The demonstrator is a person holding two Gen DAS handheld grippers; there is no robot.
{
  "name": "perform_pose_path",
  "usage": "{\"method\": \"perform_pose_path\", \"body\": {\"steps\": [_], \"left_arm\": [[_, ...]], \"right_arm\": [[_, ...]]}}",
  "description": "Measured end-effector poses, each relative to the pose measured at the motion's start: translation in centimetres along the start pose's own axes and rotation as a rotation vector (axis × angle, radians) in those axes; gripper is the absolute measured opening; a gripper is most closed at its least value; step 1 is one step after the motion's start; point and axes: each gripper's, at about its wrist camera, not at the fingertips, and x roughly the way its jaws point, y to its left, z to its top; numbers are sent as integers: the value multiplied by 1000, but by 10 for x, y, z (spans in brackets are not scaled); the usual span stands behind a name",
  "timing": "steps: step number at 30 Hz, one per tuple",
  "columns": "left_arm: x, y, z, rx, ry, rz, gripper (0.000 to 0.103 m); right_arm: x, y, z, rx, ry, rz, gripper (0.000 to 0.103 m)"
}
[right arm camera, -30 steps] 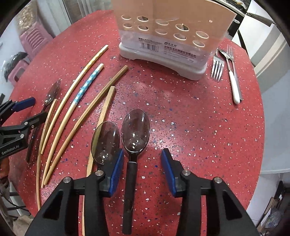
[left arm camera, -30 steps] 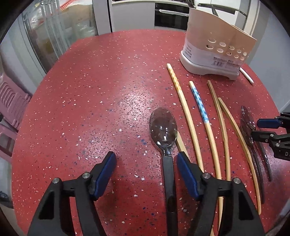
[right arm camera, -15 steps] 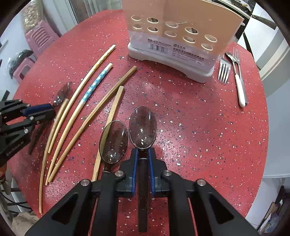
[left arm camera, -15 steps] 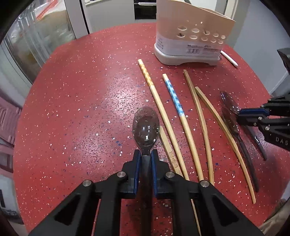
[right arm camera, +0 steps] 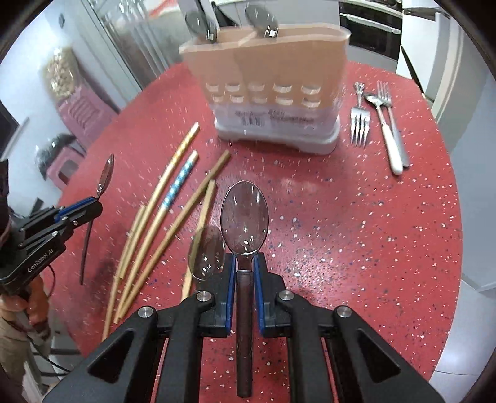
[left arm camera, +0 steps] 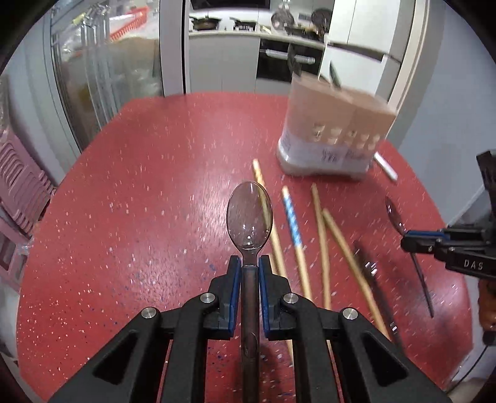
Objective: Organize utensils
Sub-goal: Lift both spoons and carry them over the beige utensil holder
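Observation:
My left gripper [left arm camera: 249,266] is shut on a clear dark plastic spoon [left arm camera: 249,218] and holds it above the red table [left arm camera: 139,186]. My right gripper [right arm camera: 245,263] is shut on a second clear spoon [right arm camera: 244,215], also lifted. A third clear spoon [right arm camera: 207,252] lies on the table just left of the right gripper. Several wooden chopsticks [right arm camera: 173,198] lie side by side; they also show in the left wrist view [left arm camera: 322,235]. The beige utensil holder [right arm camera: 272,90] stands at the back, also seen in the left wrist view [left arm camera: 334,133].
Two forks [right arm camera: 359,121] and a white-handled utensil [right arm camera: 389,139] lie right of the holder. Two spoons [right arm camera: 260,17] stand in the holder. Pink stools [left arm camera: 18,183] stand left of the table. Kitchen cabinets and an oven are behind.
Both grippers closed on their spoons, then lifted them off the table. The views now tilt up toward the holder.

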Motion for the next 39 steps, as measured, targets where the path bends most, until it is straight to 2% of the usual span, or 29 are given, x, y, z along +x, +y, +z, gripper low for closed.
{"method": "perform_pose_path", "body": {"steps": [11,22,31,39], "left_arm": [[-39,-24,42,-11,-139,-68,36],[-47,-40,113,-45,-270,-103,36],[-31,-47,177,-112,-379,-127,36],[1,-49,209,-163,-433,-137,36]], "right_arm": [[-52,0,20,31,-158,53,13],[-95,-14,78,52,-312,39,13],[-109,-25,138,85,-420,60,13],[-98,-27,179,47,-522,44,13]]}}
